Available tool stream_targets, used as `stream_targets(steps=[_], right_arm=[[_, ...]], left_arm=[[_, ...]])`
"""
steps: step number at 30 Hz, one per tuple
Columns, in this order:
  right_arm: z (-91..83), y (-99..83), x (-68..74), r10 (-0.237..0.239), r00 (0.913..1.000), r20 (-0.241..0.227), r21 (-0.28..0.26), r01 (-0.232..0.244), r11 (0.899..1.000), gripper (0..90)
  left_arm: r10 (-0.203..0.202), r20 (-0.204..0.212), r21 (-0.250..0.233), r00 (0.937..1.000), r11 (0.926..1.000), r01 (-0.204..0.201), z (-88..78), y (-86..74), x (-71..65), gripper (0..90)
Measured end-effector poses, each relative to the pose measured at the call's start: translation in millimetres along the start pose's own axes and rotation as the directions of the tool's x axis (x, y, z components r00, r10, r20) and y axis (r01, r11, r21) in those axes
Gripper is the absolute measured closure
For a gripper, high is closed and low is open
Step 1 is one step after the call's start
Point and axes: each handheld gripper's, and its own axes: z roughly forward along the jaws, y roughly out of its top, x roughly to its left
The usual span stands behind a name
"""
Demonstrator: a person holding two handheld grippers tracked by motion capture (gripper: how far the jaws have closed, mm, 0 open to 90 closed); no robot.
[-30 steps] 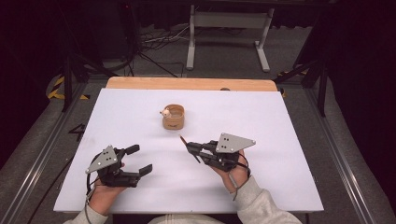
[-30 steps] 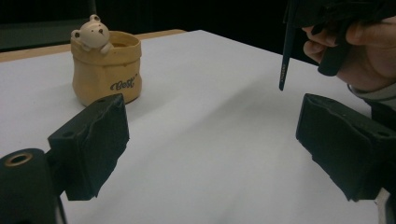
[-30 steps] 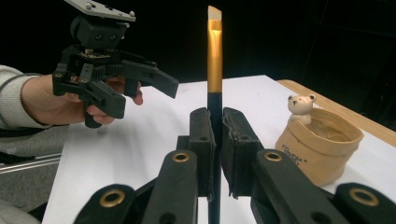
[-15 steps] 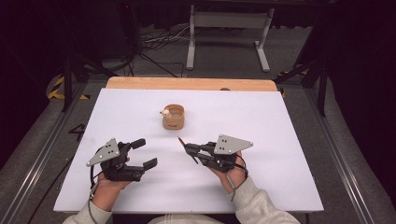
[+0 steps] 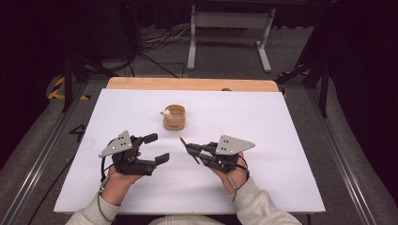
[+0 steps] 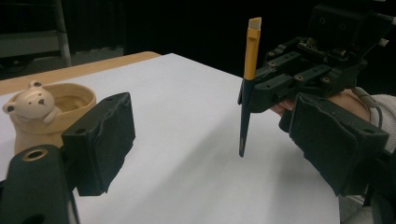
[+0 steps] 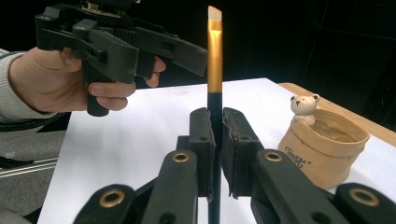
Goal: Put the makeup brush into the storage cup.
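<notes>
My right gripper (image 5: 190,150) is shut on a thin paintbrush (image 5: 183,141) with a black handle, gold ferrule and pale angled tip (image 7: 215,51). The brush stands upright between the pads (image 7: 201,140). My left gripper (image 5: 156,148) hovers just left of it, open; its jaws have just been closing a little, and nothing is between them. In the left gripper view, the brush (image 6: 251,51) and the right gripper (image 6: 261,88) lie ahead to the right. A tan bag-shaped cup (image 5: 174,117) with a small bear figure (image 6: 32,100) on its rim stands behind both grippers.
The white table top (image 5: 281,140) has a wooden strip (image 5: 187,84) along its far edge. Dark floor, cables and a grey metal stand (image 5: 230,21) lie beyond. Metal rails (image 5: 42,154) run along both sides of the table.
My left gripper has risen and moved right, toward the brush. The right gripper and brush have kept their place.
</notes>
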Motion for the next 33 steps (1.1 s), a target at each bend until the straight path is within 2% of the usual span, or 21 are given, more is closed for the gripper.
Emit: stream_targets(steps=[4,6,11,15,23,33], right_arm=[[-0.2,-0.3,-0.1,0.002,1.0000,0.002,-0.003,-0.002,1.000,83.5],[-0.3,-0.3,0.0,0.001,1.0000,0.002,-0.004,-0.001,1.000,83.5],[-0.4,-0.3,0.2,-0.004,1.0000,0.003,-0.004,0.004,1.000,83.5],[-0.3,-0.4,0.2,-0.010,0.9999,0.003,-0.003,0.010,1.000,83.5],[1.3,-0.1,2.7,-0.025,0.9997,0.002,0.003,0.025,1.000,83.5],[2.4,-0.1,4.6,-0.035,0.9994,-0.005,0.005,0.035,0.999,83.4]], left_arm=[[0.005,0.015,0.008,0.9999,1.0000,-0.005,8.1,4.4,-2.7,19.6],[0.019,0.028,0.010,0.9994,0.9998,-0.020,13.6,7.2,-5.1,20.7],[0.049,0.030,0.009,0.9984,0.9987,-0.049,21.8,14.0,-11.3,26.3],[0.033,0.050,0.000,0.9982,0.9995,-0.033,25.3,17.4,-12.5,31.5],[0.028,0.064,0.010,0.9975,0.9995,-0.029,32.7,17.8,-13.7,39.6],[0.037,0.084,-0.001,0.9958,0.9993,-0.037,37.2,17.6,-15.6,60.8]])
